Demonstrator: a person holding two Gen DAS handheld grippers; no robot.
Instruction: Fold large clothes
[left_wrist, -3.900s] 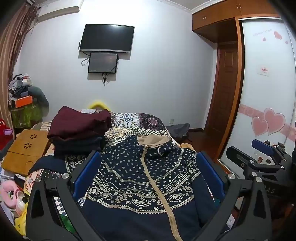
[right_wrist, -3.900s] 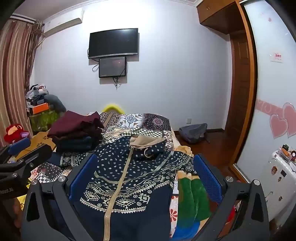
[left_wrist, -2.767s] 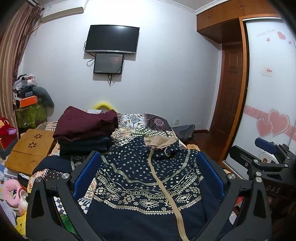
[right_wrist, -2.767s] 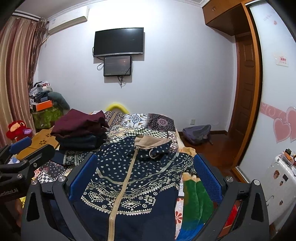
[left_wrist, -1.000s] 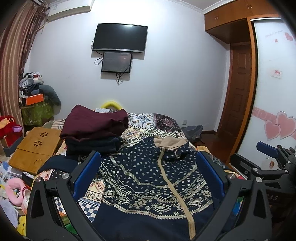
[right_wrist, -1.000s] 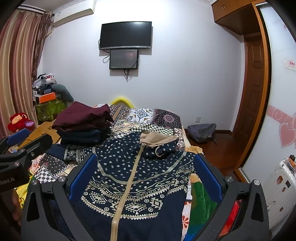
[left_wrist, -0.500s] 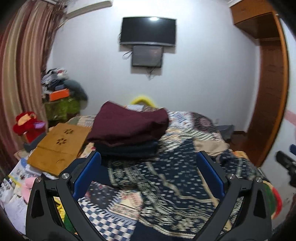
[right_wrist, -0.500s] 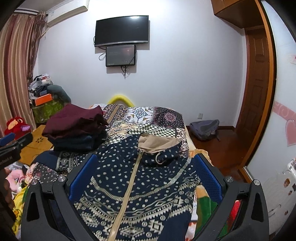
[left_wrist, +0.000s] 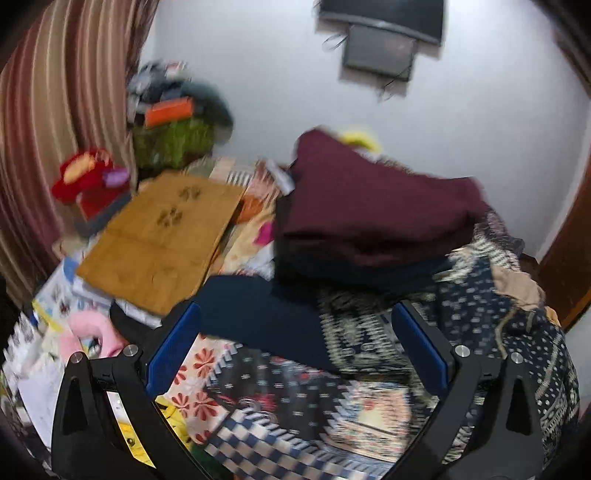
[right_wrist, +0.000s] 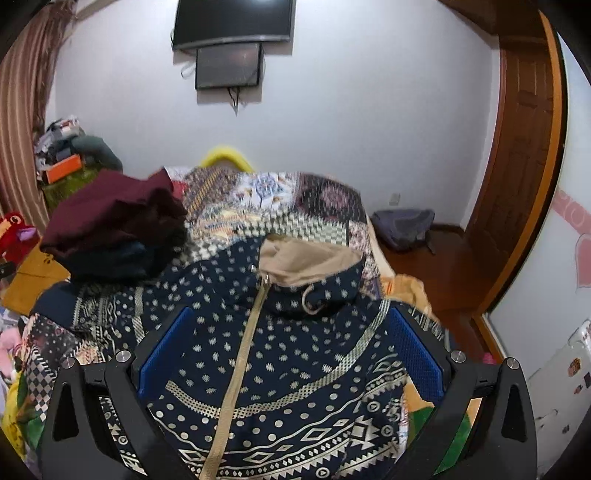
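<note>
A navy patterned hooded jacket (right_wrist: 295, 354) with a tan zip and tan hood lining lies front-up on the bed. My right gripper (right_wrist: 286, 345) hovers open over its chest, below the hood (right_wrist: 310, 266). In the left wrist view the jacket's left sleeve (left_wrist: 266, 314) stretches out over the quilt, and my left gripper (left_wrist: 295, 343) hangs open just above it with nothing between its fingers. That view is blurred by motion.
A stack of folded clothes, maroon on top (left_wrist: 373, 210) (right_wrist: 114, 221), sits on the bed left of the jacket. A wooden board (left_wrist: 162, 236), a red plush toy (left_wrist: 88, 177) and scattered clutter lie left of the bed. A grey bag (right_wrist: 402, 225) rests on the floor by the door.
My left gripper has swung left and down, from facing the jacket's front to facing its left sleeve and the bedside clutter. My right gripper has moved forward and lower over the jacket's chest.
</note>
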